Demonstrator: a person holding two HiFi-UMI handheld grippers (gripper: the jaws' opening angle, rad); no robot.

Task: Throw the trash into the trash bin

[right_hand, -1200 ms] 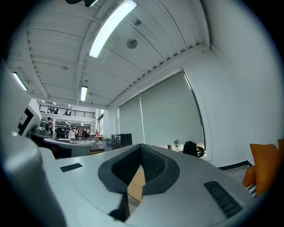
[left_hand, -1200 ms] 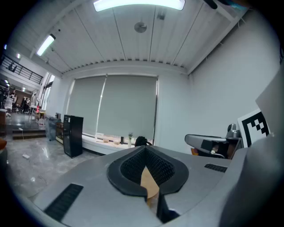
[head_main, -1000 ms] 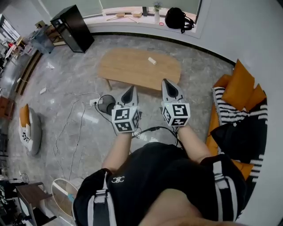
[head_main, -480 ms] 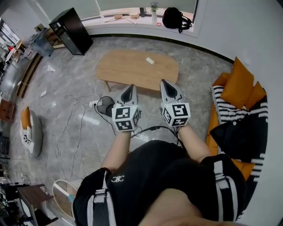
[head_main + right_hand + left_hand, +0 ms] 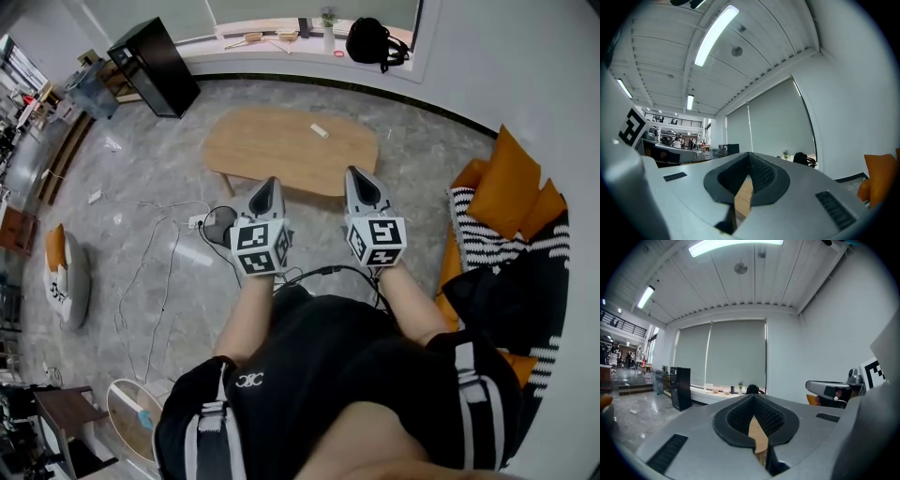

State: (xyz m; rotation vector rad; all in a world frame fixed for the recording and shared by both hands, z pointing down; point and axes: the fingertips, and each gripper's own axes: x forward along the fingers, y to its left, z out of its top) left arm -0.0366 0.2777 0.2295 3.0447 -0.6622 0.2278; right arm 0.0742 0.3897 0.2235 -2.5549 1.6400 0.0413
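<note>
Person in black top is standing on a grey stone-look floor [image 5: 141, 178], holding the left gripper [image 5: 269, 185] & right gripper [image 5: 354, 174] out in front, side by side, both pointing approx level toward an oval wooden coffee table [image 5: 272, 155].

Left gripper's jaws are pressing together at the tips w/ nothing btwn them. Only the table's wood is showing thru the slit lower down. Right gripper's jaws are sitting the same way, tip to tip & empty.

Small white piece of trash [image 5: 320, 130] is lying on the tabletop, toward the far edge & a bit right of centre, well apart from both grippers. Dark round trash bin [image 5: 218, 225] is standing on the floor near the table's near-left end. In head view it's just left of the left gripper & partly hidden behind it. White power strip [image 5: 197, 219] w/ thin cables [image 5: 155, 272] is lying just beside the bin.

Further back, a tall black cabinet [image 5: 155, 64] is standing at the left, & a black backpack [image 5: 375, 42] is sitting on the window sill [image 5: 262, 42]. At the right, orange cushions [image 5: 511, 183] & a black-and-white striped blanket [image 5: 483, 239] are lying together. In the left gripper view the right gripper is showing at the right edge, near & level w/ it.
</note>
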